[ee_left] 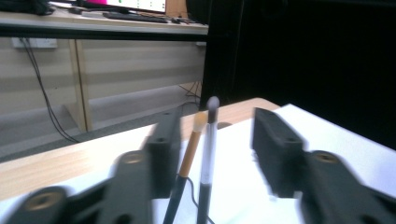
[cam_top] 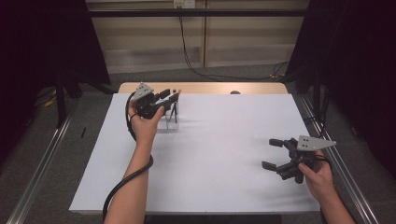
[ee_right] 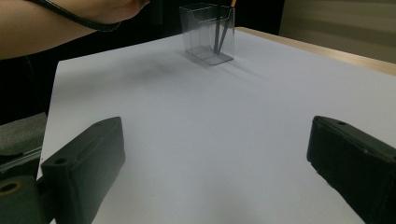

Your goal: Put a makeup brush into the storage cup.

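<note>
My left gripper [ee_left: 210, 154] stands open around 2 thin brushes [ee_left: 205, 149] leaning in the clear plastic holder [cam_top: 171, 120] at upper left, while my right gripper [cam_top: 273, 153] waits open at lower right, leaving room.

One clear plastic box-shaped holder [cam_top: 169, 122] stands on one white sheet-covered table [cam_top: 210, 154]. Two slim brushes rise from it: one with an orange handle and pale tip [ee_left: 191, 149], one with a white handle and grey tip [ee_left: 208, 140]. Two black two-jaw grippers are in hand, the left gripper [cam_top: 173, 94] and the right gripper [cam_top: 270, 153]
</note>
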{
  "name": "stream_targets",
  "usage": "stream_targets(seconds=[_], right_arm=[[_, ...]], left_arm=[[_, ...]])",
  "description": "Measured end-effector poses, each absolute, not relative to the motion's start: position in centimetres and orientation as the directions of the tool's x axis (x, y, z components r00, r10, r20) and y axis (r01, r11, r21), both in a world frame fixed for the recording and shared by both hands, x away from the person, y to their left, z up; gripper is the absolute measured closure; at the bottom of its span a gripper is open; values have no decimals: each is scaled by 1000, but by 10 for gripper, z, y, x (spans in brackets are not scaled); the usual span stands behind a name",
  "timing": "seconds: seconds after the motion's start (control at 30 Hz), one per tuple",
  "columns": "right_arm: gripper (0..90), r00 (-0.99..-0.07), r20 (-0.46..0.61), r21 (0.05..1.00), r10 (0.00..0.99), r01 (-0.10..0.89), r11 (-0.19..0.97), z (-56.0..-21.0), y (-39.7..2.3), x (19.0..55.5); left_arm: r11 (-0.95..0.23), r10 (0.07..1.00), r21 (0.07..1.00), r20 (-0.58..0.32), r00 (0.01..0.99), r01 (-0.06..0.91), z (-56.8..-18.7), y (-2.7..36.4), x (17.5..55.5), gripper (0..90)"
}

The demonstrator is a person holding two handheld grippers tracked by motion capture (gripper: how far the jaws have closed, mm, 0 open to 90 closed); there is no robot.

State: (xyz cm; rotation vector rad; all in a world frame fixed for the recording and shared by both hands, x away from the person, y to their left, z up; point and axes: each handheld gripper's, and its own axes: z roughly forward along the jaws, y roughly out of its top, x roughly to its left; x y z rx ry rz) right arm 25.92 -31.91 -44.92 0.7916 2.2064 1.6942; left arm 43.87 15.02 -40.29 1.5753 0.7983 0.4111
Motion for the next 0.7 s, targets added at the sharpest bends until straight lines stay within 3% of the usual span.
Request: stream_targets(seconds=[0.33, 0.7], right_arm=[[41, -823, 129, 946, 553, 269, 181, -449, -317, 259], [42, -819, 126, 946, 560, 268, 180, -449, -319, 256]], left_arm=[[-29, 651, 962, -189, 736, 272, -404, 157, 430, 217], [-16, 636, 966, -190, 748, 259, -400, 169, 419, 132]])
